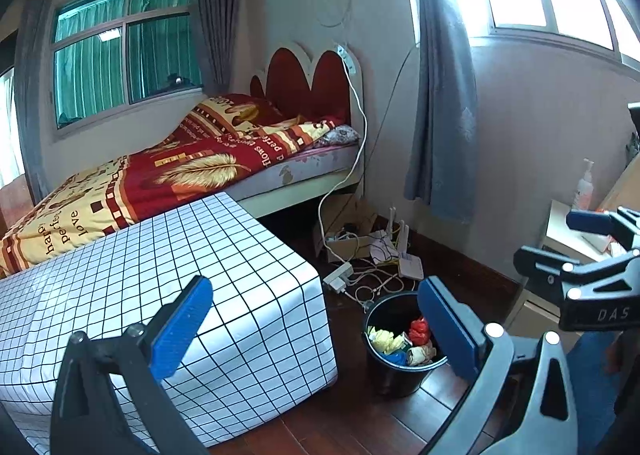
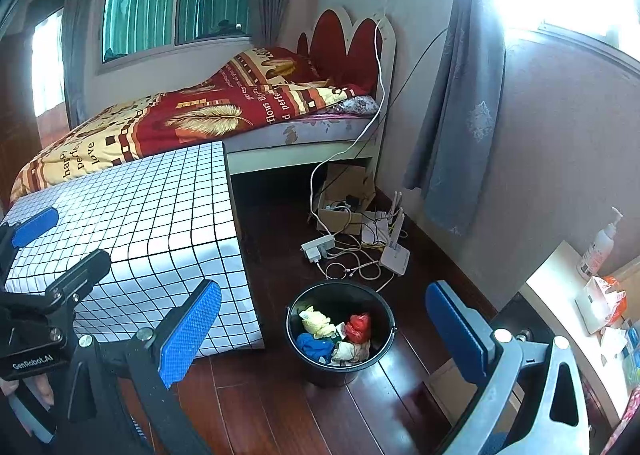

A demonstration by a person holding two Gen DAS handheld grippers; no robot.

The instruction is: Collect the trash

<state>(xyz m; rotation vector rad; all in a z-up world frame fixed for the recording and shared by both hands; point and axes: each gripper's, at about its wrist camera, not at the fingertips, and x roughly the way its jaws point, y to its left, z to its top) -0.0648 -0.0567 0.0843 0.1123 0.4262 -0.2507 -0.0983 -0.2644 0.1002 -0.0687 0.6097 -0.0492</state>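
Note:
A black bucket (image 1: 400, 375) (image 2: 340, 373) stands on the dark wooden floor right of a low table. Inside it lie a red bag (image 1: 419, 331) (image 2: 358, 325), yellow crumpled paper (image 1: 384, 340) (image 2: 318, 325), a blue piece (image 2: 314, 347) and a beige wad (image 2: 348, 351). My left gripper (image 1: 314, 295) is open and holds nothing; the bucket shows just beside its right pad. Above the bucket and nearer me, my right gripper (image 2: 324, 295) is also open and holds nothing. Each gripper shows at the edge of the other's view: the right gripper (image 1: 560, 241), the left gripper (image 2: 60, 247).
The low table wears a white checked cloth (image 1: 160, 275) (image 2: 140, 215), with a bed (image 1: 180, 167) behind it. A power strip (image 2: 318, 245), tangled cables, a router (image 2: 394, 253) and a cardboard box (image 2: 340, 219) lie beyond the bucket. A shelf (image 2: 560, 287) with a pump bottle stands at right.

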